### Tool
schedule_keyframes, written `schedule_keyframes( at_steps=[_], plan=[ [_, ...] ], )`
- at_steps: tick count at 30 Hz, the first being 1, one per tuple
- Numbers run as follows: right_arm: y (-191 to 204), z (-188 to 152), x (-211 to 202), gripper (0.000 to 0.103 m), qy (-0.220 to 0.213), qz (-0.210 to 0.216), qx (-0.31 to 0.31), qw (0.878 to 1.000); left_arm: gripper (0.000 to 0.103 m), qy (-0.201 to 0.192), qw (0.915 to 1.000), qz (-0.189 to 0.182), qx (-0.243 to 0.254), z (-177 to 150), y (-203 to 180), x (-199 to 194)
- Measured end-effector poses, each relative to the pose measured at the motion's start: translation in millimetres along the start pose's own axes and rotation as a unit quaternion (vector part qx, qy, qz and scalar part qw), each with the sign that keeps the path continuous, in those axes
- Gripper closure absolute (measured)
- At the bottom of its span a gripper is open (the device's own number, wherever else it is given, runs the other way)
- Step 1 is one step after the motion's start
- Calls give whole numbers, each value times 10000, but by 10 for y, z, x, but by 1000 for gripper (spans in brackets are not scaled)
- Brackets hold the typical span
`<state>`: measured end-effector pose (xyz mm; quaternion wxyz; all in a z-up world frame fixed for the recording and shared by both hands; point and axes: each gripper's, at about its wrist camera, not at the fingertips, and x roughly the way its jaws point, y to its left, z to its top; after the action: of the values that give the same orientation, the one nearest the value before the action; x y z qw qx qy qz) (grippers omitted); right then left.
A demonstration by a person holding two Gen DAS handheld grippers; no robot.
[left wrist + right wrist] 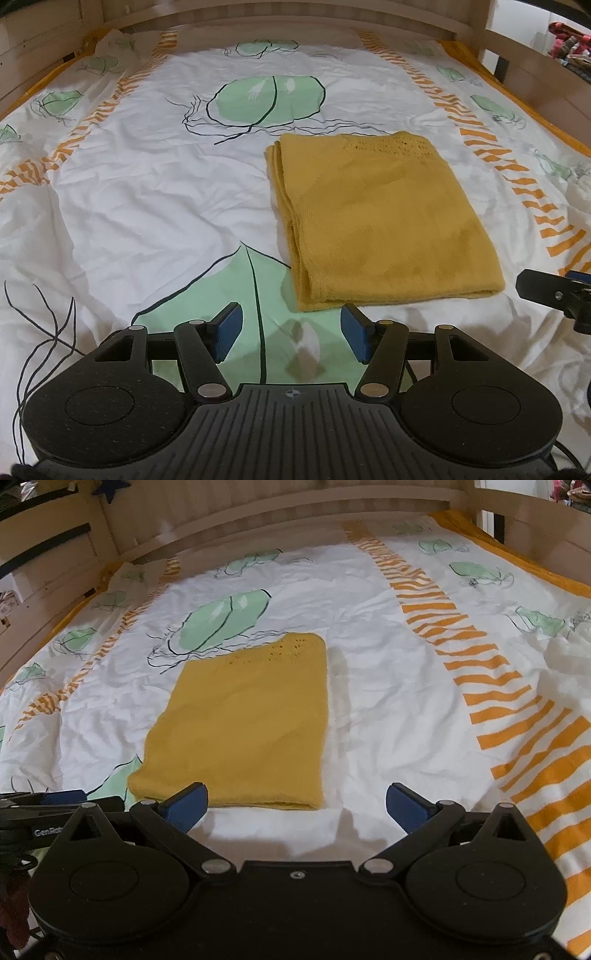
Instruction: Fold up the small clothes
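A mustard-yellow knitted garment lies folded into a flat rectangle on the bed, with layered edges along its left side; it also shows in the right wrist view. My left gripper is open and empty, hovering just short of the garment's near left corner. My right gripper is open and empty, just in front of the garment's near edge. The right gripper's tip shows at the right edge of the left wrist view. The left gripper shows at the left edge of the right wrist view.
The bed sheet is white with green leaf prints and orange striped bands, slightly wrinkled. A wooden bed frame runs along the far side and both sides. Colourful items sit beyond the frame at the far right.
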<state>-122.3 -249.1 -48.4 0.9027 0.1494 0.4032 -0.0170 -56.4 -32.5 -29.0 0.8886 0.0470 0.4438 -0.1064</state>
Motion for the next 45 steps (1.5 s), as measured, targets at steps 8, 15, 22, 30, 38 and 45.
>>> schedule_keyframes(
  at_steps=[8,15,22,30,38,45],
  plan=[
    [-50,-25,32,1,103,-119,76,9998,46,15,10000,10,-54,-3,19,-20],
    [-60,-31,49,1,156,-155,60,9997,46,30,10000,44,-82,0,50,-22],
    [-49,-43,87,1,283,-299,-17,9991,46,83,9999,74,-111,-3,80,1],
    [-20,-37,108,1,341,-464,-153,9982,46,141,9998,137,-89,-12,70,31],
    [-7,-27,96,1,302,-564,-214,9977,46,167,9997,166,-94,-7,63,49],
    [-27,-22,88,1,287,-564,-166,9979,46,234,9995,159,-120,-10,59,72]
  ],
)
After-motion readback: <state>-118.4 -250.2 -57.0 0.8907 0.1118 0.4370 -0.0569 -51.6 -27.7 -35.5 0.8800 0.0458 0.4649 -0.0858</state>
